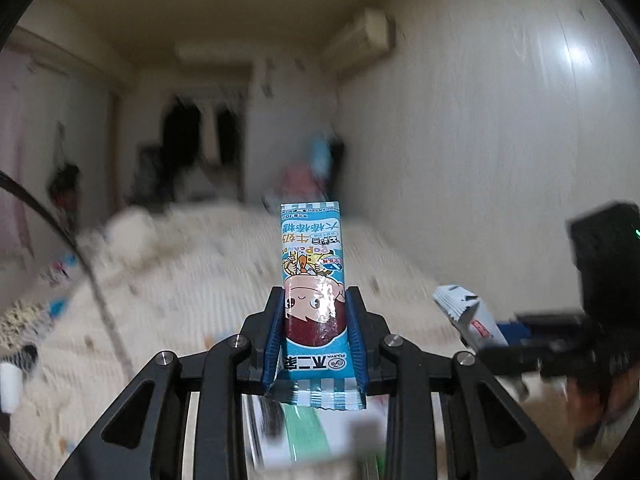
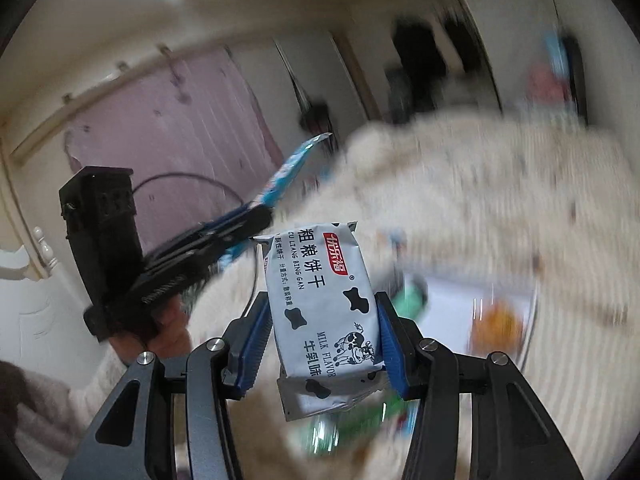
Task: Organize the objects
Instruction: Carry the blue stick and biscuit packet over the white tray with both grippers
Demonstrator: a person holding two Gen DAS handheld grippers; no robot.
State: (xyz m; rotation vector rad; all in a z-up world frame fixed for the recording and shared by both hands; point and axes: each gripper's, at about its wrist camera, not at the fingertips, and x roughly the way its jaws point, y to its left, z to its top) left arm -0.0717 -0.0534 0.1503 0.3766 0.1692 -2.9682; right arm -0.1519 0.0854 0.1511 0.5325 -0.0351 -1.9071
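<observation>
My left gripper (image 1: 316, 312) is shut on a light-blue candy packet (image 1: 310, 256) with a cartoon child's face, held upright above the bed. It also shows from the side in the right wrist view (image 2: 288, 172), sticking out of the left gripper (image 2: 260, 212). My right gripper (image 2: 324, 320) is shut on a white milk-flavour biscuit packet (image 2: 320, 292) with black cow spots. That packet shows in the left wrist view (image 1: 468, 316) at the right, in the right gripper (image 1: 520, 344).
A cream quilted bed cover (image 1: 180, 280) lies below both grippers. A white sheet or tray with blurred green and orange items (image 2: 480, 312) lies on the bed. A pink curtain (image 2: 180, 120) hangs at the left, a white wall (image 1: 480, 140) at the right.
</observation>
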